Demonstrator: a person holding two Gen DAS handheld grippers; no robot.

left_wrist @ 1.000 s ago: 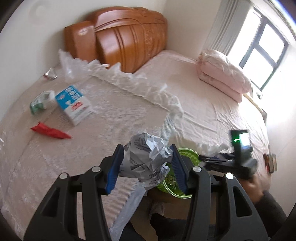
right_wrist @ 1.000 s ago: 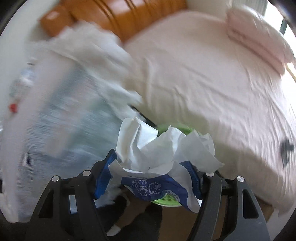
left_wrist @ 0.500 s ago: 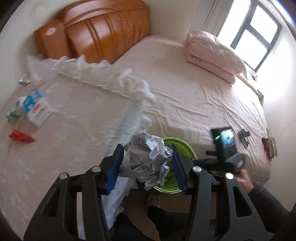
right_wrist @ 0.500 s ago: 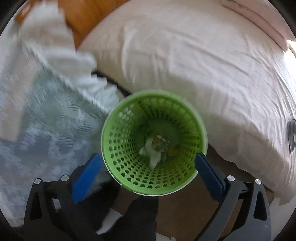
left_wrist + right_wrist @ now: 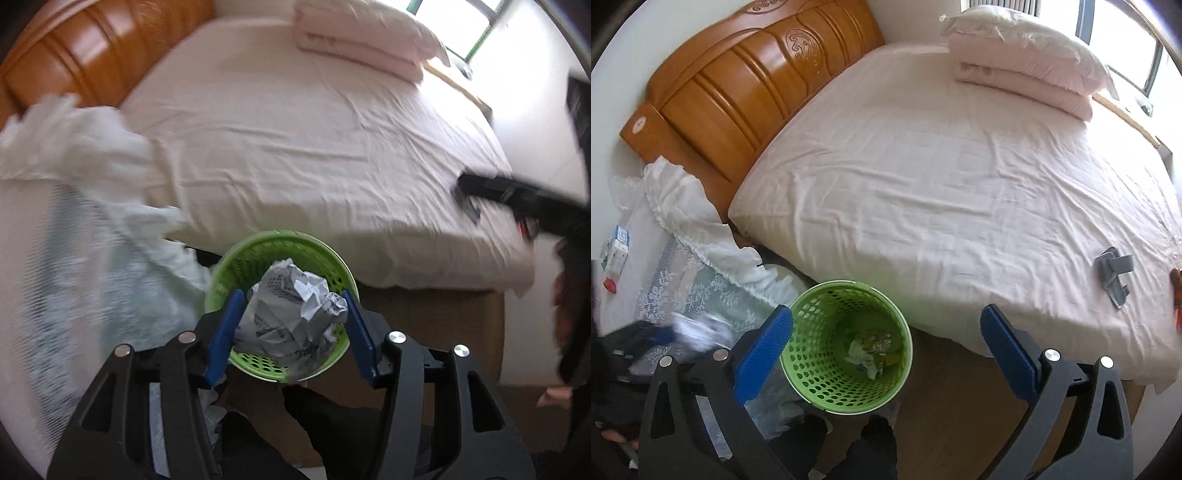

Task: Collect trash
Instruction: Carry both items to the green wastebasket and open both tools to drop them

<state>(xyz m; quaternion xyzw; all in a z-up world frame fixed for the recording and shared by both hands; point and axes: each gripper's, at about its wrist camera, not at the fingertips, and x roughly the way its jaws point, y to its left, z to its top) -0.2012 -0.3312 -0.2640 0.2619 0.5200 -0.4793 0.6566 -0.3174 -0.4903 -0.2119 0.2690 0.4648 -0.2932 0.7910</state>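
Note:
A crumpled printed paper ball (image 5: 291, 314) sits between the blue pads of my left gripper (image 5: 291, 295), directly over the green mesh basket (image 5: 258, 251). The jaws are opening, and the ball still touches both pads. My right gripper (image 5: 886, 317) stands wide open with nothing in it, above and just in front of the basket (image 5: 812, 369). Crumpled trash (image 5: 866, 350) lies at the basket's bottom. A blue-and-white carton (image 5: 618, 247) and a red wrapper (image 5: 609, 286) lie on the lace-covered table (image 5: 683, 280) at the far left.
The basket stands on the floor between the lace-covered table and a bed with a pink sheet (image 5: 942, 184). A wooden headboard (image 5: 738, 85) and folded pink bedding (image 5: 1027, 81) are at the back. A grey clip-like object (image 5: 1113, 273) lies near the bed's right edge.
My left gripper swung from over the table down to above the basket, with the paper ball in it. My right gripper let its white and blue wrapper go, opened wide and drew back upward.

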